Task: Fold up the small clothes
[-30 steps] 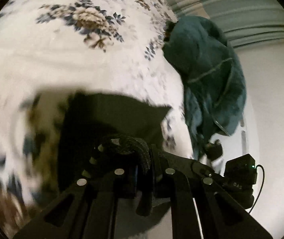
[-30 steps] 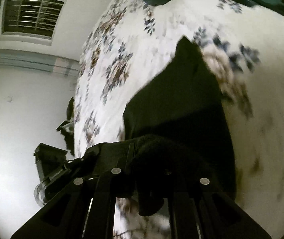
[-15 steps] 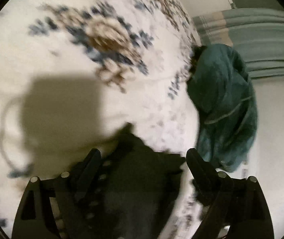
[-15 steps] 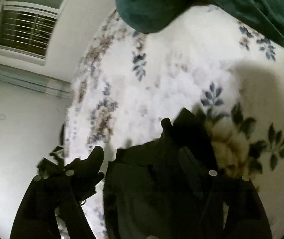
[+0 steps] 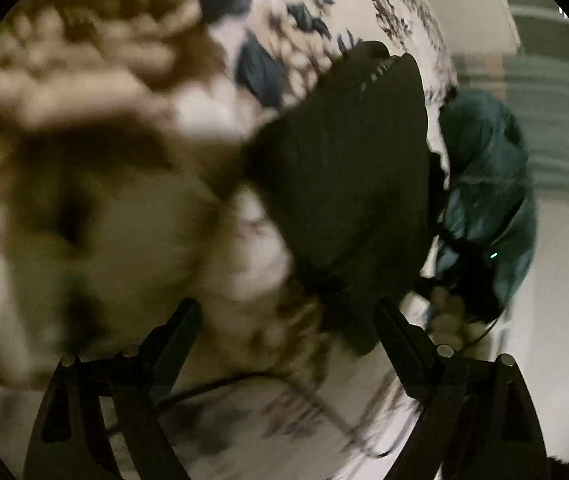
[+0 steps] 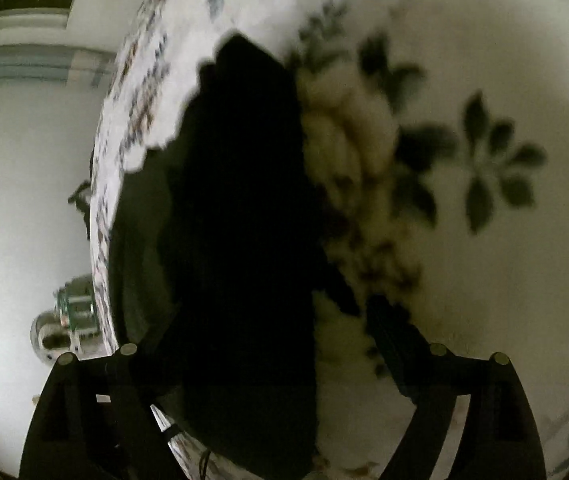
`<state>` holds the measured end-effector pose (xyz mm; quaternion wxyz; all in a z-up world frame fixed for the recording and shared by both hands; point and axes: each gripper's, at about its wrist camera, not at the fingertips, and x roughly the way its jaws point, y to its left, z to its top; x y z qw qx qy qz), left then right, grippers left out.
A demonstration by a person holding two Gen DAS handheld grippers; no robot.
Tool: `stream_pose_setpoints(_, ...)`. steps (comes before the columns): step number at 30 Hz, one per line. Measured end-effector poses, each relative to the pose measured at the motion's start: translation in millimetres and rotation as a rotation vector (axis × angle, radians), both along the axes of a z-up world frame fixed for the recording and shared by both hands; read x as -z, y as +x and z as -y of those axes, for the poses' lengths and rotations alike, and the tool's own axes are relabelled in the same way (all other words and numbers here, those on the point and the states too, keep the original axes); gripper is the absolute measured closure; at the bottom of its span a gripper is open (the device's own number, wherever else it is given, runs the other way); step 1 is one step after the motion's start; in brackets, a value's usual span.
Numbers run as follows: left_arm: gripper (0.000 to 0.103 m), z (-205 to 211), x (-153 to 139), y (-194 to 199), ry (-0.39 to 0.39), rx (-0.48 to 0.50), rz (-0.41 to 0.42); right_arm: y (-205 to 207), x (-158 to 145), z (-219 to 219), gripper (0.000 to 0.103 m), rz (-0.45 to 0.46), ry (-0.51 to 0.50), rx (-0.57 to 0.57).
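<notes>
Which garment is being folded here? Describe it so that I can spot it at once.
On the white bed cover with blue and brown flowers lies a flat black garment, near the cover's edge. The crumpled teal garment beyond it is the only other clothing; this one is black and spread flat.

A black garment [image 6: 240,240] fills the centre-left of the right wrist frame; bare floral bedspread [image 6: 484,60] lies open across the right. A teal garment [image 5: 488,184] crowds the left view's right edge.

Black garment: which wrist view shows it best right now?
Left wrist: the black garment shows nearly whole against the floral bedspread, though blurred. The right wrist view shows it closer, as a dark featureless mass running past the frame's bottom.
</notes>
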<state>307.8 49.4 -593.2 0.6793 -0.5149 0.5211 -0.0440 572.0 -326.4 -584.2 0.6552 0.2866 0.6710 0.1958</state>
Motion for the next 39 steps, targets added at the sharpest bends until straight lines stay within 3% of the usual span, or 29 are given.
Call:
stream_pose_setpoints(5,0.015,20.2,12.0,49.7,0.007,-0.027,0.066,21.3,10.2,-9.0,0.011,0.019,0.046,-0.041)
stream_pose_setpoints(10,0.016,14.6,19.1,81.5,-0.003,-0.168,0.058,44.6,24.0,-19.1,0.010,-0.012,0.109,-0.027)
stream_pose_setpoints(11,0.022,10.9,18.7,79.4,-0.009,-0.202,0.064,51.4,27.1,-22.3,0.010,-0.017,0.130,-0.015)
stream_pose_setpoints(13,0.057,0.9,20.4,71.3,-0.030,-0.256,0.072,60.8,31.8,-26.5,0.010,-0.022,0.157,0.009)
stream_pose_setpoints(14,0.062,-2.7,20.8,68.7,-0.041,-0.260,0.088,63.7,32.3,-29.5,0.011,-0.008,0.156,0.017)
stream_pose_setpoints(15,0.067,-2.9,18.3,66.0,-0.034,-0.250,0.099,63.7,29.7,-31.7,0.022,0.012,0.157,0.029)
stream_pose_setpoints(16,0.069,-7.5,13.2,65.1,-0.014,-0.228,0.108,61.5,27.9,-32.4,0.063,0.024,0.146,0.035)
stream_pose_setpoints(17,0.070,-10.9,9.8,65.6,-0.005,-0.206,0.115,55.7,30.5,-34.4,0.072,0.013,0.139,0.042)
stream_pose_setpoints(19,0.070,-21.7,2.7,68.6,0.008,-0.141,0.128,42.8,28.1,-32.0,0.077,0.022,0.157,0.084)
stream_pose_setpoints(22,0.071,-48.1,-9.5,74.7,0.015,-0.004,0.142,9.3,14.6,-18.8,0.080,0.023,0.174,0.187)
stream_pose_setpoints(26,0.072,-77.5,-21.9,70.3,-0.064,0.196,0.117,-67.5,-21.7,-11.7,0.080,0.027,0.155,0.274)
stream_pose_setpoints(30,0.071,-89.8,-26.5,47.1,-0.027,0.403,0.010,-200.8,-58.8,-28.6,0.080,-0.062,0.079,0.344)
stream_pose_setpoints(33,0.056,-97.9,-13.4,38.0,0.047,0.492,-0.056,-286.6,-56.2,-50.5,0.080,-0.153,0.042,0.400)
stream_pose_setpoints(34,0.050,-101.6,-12.1,33.5,0.048,0.486,-0.056,-306.0,-46.2,-55.5,0.077,-0.194,0.041,0.416)
stream_pose_setpoints(37,0.047,-119.7,-16.4,27.2,0.062,0.401,-0.040,-333.4,-27.2,-47.9,0.049,-0.251,0.005,0.492)
stream_pose_setpoints(39,0.047,-124.8,-17.3,39.9,0.086,0.343,-0.037,-333.9,-29.5,-34.5,0.044,-0.255,-0.022,0.512)
